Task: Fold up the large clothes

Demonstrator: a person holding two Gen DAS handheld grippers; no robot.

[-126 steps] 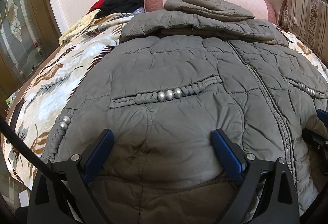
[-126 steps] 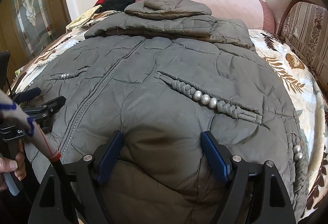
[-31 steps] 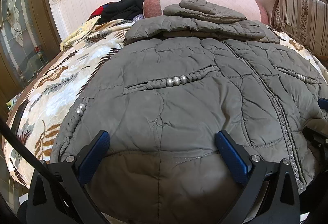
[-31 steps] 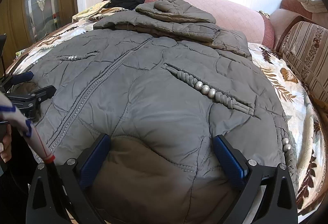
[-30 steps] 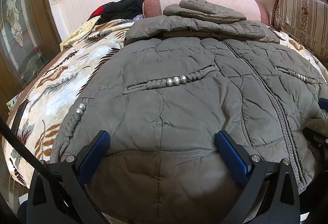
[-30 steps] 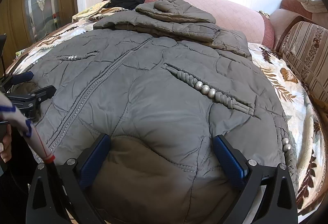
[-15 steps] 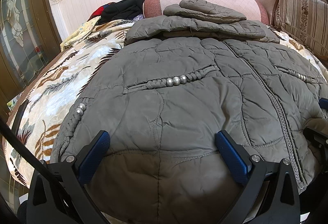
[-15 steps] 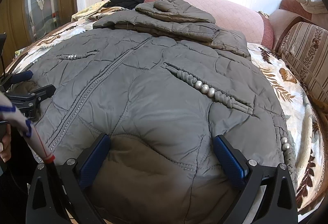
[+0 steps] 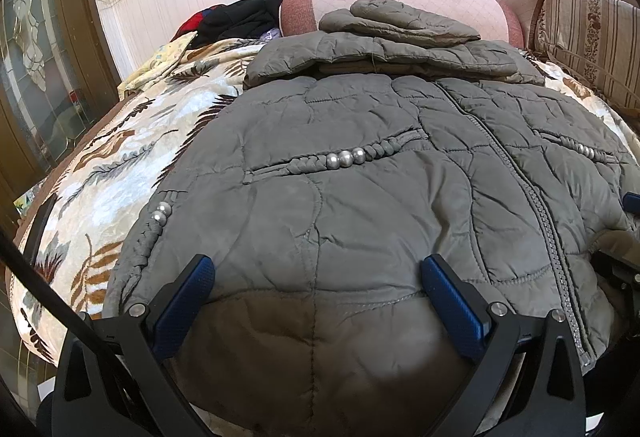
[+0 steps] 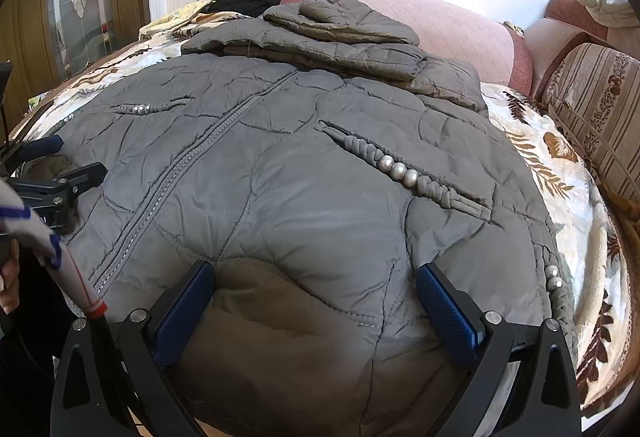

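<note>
While the big grey puffy quilted coat (image 9: 360, 205) lies flat on the flowery bed blanket (image 9: 120, 157), zipper side up with its sleeves folded across the top, my left gripper (image 9: 316, 289) sits at its bottom edge with both blue fingers spread wide. My right gripper (image 10: 316, 289) is spread wide too, at the same edge on the other side of the zipper (image 10: 176, 173). Neither one is holding anything.
</note>
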